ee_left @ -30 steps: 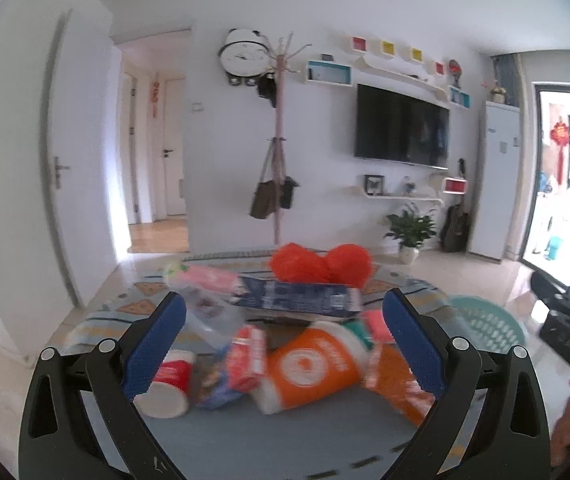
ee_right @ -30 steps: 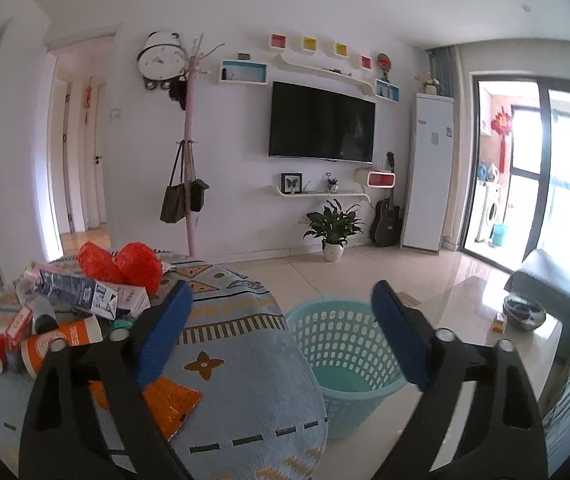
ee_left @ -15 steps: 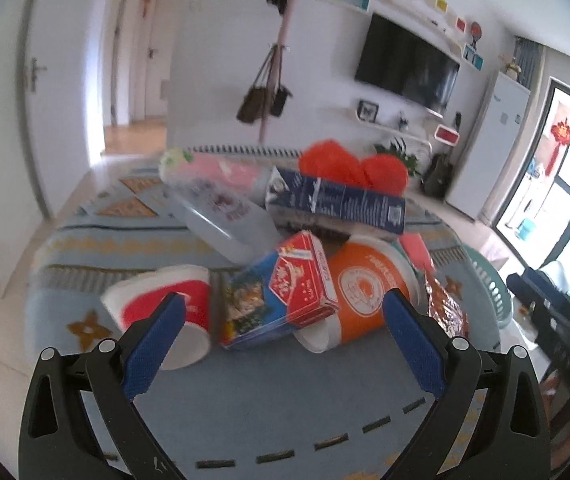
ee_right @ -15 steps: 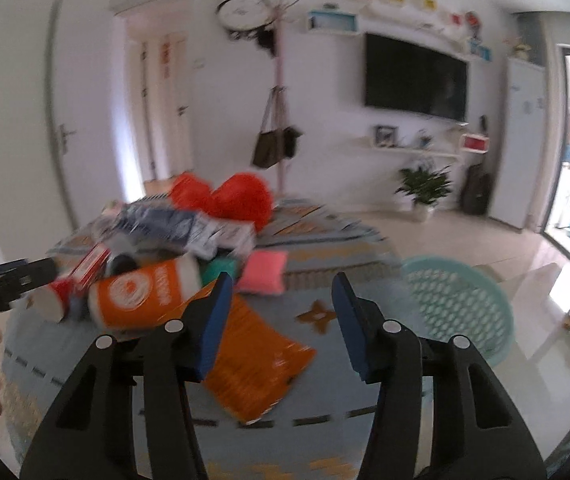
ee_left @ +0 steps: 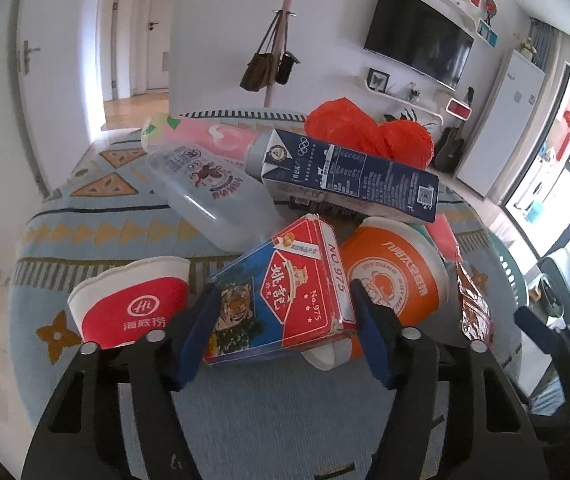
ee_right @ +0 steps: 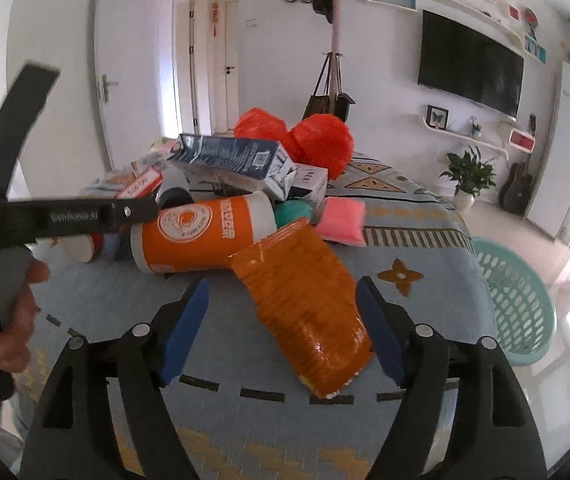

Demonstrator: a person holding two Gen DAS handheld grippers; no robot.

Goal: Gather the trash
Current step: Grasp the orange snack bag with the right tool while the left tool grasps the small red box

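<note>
The card box (ee_left: pixel 285 296) is being straddled by the spread left claw (ee_left: pixel 285 336), the orange wrapper (ee_right: pixel 305 312) by the spread right claw (ee_right: pixel 285 332), both on the bench (ee_right: pixel 405 240). Leaning cups (ee_left: pixel 393 280) may be toppled when either piece is lifted; the basket (ee_right: pixel 517 304) is standing beside the bench.

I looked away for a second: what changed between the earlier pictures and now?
Both grippers moved in on the pile. The left gripper narrowed its jaws around the playing-card box; the right gripper swung from the basket to straddle the orange snack bag, jaws open. Whether the box is gripped is unclear. The trash itself has not moved.
</note>
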